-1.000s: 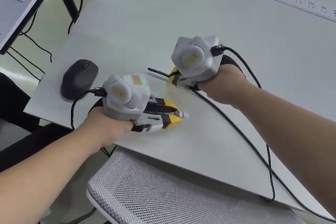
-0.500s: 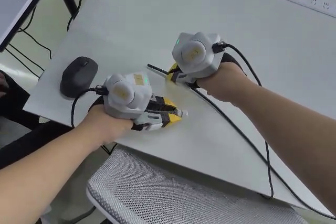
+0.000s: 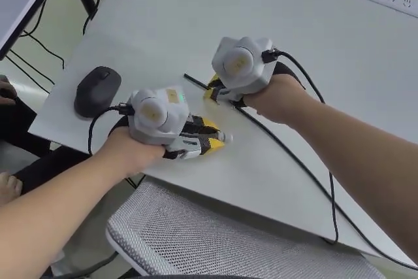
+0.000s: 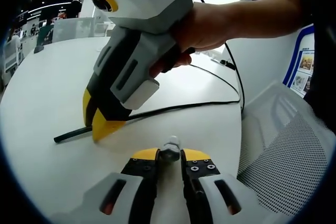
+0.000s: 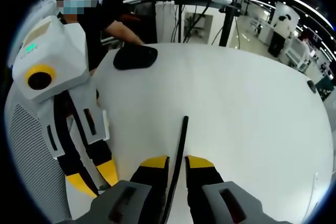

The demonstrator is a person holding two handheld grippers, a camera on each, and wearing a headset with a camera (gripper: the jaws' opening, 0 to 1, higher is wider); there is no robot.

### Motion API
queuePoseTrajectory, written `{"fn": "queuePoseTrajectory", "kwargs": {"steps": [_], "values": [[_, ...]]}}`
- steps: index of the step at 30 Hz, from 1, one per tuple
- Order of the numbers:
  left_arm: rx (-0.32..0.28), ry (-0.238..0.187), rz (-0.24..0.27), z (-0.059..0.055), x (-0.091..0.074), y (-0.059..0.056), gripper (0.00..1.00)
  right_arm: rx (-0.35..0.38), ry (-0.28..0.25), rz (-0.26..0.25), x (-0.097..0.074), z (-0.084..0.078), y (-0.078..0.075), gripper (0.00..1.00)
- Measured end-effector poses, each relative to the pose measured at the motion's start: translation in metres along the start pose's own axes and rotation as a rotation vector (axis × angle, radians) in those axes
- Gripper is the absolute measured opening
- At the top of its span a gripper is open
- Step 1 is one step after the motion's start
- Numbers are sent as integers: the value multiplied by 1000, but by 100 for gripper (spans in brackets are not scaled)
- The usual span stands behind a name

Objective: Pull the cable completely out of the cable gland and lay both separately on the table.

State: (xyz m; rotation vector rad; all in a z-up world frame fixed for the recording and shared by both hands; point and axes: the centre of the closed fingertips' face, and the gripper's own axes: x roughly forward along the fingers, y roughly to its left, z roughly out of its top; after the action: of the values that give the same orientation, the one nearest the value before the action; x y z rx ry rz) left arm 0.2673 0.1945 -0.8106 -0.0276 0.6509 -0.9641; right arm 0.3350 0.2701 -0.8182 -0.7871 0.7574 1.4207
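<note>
The cable gland [image 4: 169,145] is a small, pale grey piece with a rounded end; it sits pinched between the jaw tips of the left gripper [image 4: 169,157], low at the near part of the white table [image 3: 163,24]. The cable [image 5: 182,135] is thin and black, clamped between the jaws of the right gripper [image 5: 177,162]; its free end lies straight on the table, pointing far-left, apart from the gland.

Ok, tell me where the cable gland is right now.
In the left gripper view the cable gland is pinched between the left gripper's yellow jaw tips, low centre, just short of the black cable lying across the white table.
</note>
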Motion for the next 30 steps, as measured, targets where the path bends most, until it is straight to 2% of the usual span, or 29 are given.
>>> {"fn": "queuePoseTrajectory", "kwargs": {"steps": [4,9,15,17,19,22,25,30], "values": [[-6,-2,5,0,-1,-1,19,-1,2,-17,-4,-2,-2,14],[-12,0,16,1,-3,-1,21,9,-11,-43,-16,-4,-7,18],[-11,6,31,1,-4,-2,24,52,-70,-78,-41,-1,-14,24],[0,24,53,1,-6,-1,26,81,-100,-89,-53,0,-15,26],[5,19,57,3,-8,-2,27,98,-117,-94,-61,0,-15,29],[-4,20,80,3,-11,0,28,129,-147,-93,-74,-4,-11,32],[-11,23,91,1,-13,1,30,124,-159,-98,-84,-10,-7,36],[-15,16,113,8,-22,-4,36,187,-224,-111,-113,-16,-1,41]]}}
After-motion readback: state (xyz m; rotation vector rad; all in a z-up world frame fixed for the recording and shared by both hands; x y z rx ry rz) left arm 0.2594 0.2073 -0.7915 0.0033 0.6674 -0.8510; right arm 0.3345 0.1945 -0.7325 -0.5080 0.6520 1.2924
